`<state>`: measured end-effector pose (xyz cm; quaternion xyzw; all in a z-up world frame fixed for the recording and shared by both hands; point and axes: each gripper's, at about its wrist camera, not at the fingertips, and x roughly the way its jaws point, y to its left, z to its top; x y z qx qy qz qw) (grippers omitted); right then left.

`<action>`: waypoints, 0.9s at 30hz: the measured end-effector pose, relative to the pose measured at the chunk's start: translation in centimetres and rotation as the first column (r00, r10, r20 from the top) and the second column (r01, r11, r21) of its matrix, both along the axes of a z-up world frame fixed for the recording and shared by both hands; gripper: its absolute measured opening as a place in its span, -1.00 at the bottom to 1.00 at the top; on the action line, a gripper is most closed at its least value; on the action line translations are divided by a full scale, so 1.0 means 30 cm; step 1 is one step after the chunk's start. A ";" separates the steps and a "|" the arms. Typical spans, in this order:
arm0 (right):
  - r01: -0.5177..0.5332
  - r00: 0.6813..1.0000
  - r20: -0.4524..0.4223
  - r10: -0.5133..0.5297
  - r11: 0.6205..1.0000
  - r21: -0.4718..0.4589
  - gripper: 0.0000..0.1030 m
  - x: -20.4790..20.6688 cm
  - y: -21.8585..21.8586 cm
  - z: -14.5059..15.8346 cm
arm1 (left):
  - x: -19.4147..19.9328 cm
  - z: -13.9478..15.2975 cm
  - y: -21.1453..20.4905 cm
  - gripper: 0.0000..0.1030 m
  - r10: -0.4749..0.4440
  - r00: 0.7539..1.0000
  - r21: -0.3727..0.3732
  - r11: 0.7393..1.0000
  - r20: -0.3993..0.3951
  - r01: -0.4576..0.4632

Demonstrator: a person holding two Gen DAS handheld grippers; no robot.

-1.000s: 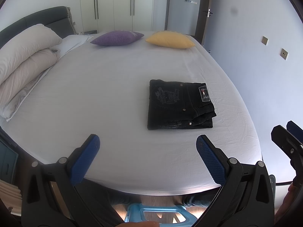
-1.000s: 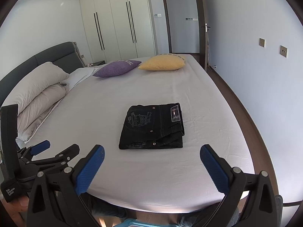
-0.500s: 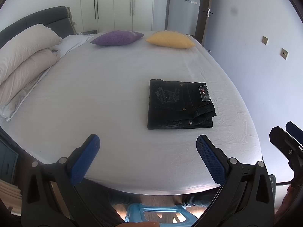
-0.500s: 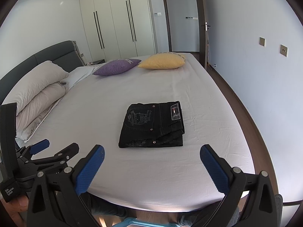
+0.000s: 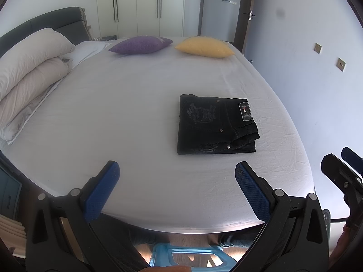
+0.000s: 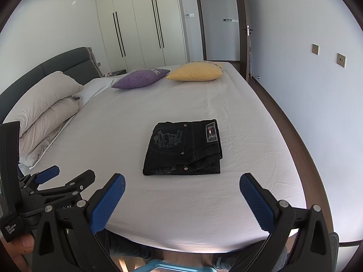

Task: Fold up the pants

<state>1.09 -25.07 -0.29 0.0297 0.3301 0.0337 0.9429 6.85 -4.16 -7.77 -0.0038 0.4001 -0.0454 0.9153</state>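
- We are holding the left gripper (image 5: pixel 177 172) spread wide, gripping nothing, its blue pads (image 5: pixel 101 192) hanging over the near edge of the bed (image 5: pixel 136 104).
- We are holding the right gripper (image 6: pixel 181 185) spread wide too, with nothing between its pads (image 6: pixel 256 201), also above the bed's near edge.
- Each gripper is showing at the side of the other's view, so the two are sitting side by side, apart from each other.
- The pants (image 5: pixel 215 124) are lying folded into a compact black rectangle on the sheet, beyond both grippers and touching neither, right of the bed's middle.
- A label (image 5: pixel 245 112) is facing up on the pants' right part.
- Farther off, a purple cushion (image 5: pixel 140 44) and a yellow cushion (image 5: pixel 204 47) are resting side by side at the far edge.
- Pillows (image 5: pixel 29 68) are lying stacked along the left, by the dark headboard (image 5: pixel 45 20).
- Below, a pale blue stool (image 5: pixel 188 256) is standing on the floor between our legs.
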 end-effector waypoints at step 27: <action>-0.005 1.000 -0.010 0.005 1.000 0.002 1.00 0.011 -0.011 -0.001 | -0.025 -0.034 -0.005 0.99 0.011 1.000 -0.008 1.000 -0.016 -0.012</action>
